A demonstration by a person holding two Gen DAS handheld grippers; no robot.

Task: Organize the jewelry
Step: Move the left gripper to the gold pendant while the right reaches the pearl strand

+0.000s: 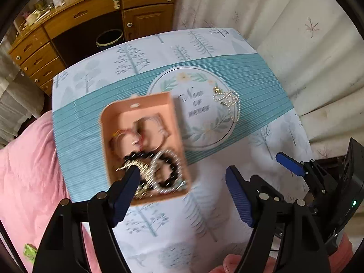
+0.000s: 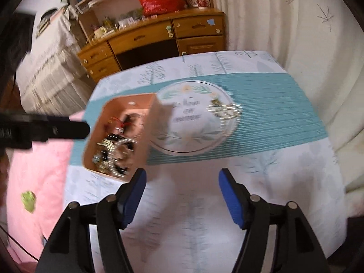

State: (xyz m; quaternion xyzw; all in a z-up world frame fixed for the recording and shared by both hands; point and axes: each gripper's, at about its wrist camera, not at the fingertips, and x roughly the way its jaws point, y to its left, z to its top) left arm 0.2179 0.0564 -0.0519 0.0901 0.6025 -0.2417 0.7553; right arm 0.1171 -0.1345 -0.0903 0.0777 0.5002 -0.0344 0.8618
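Bench: a small table under a white cloth (image 1: 168,232) printed with pale blue-grey trees and crossed by a teal striped band; a round floral emblem with blurred lettering sits in the middle of that band.
Box: an open, shallow, peach-pink cardboard box (image 1: 136,109) (image 2: 118,104) lies on the cloth, partly on the teal band, at the left of the emblem.
Box contents: a tangle of jewelry, among it a bracelet of black round beads (image 1: 168,173), silvery chain and some red and gold pieces; blur hides the details.
Loose piece: a gold and silver bead chain (image 1: 227,99) (image 2: 225,110) lies in loops on the right part of the emblem, well apart from the box.
Left hand-held gripper (image 1: 182,186): black with blue pads, jaws spread wide with nothing clamped; its left finger overlaps the near end of the box in the left wrist view, and contact cannot be judged.
Right hand-held gripper (image 2: 180,193): same make, jaws apart and empty over bare white cloth, just near of the box; it also shows at the right edge of the left wrist view.
Surroundings: a pink quilt (image 1: 25,170) on the left, a wooden desk with drawers (image 2: 145,38) behind, and pale curtains with a leaf print (image 1: 295,22) on the right.
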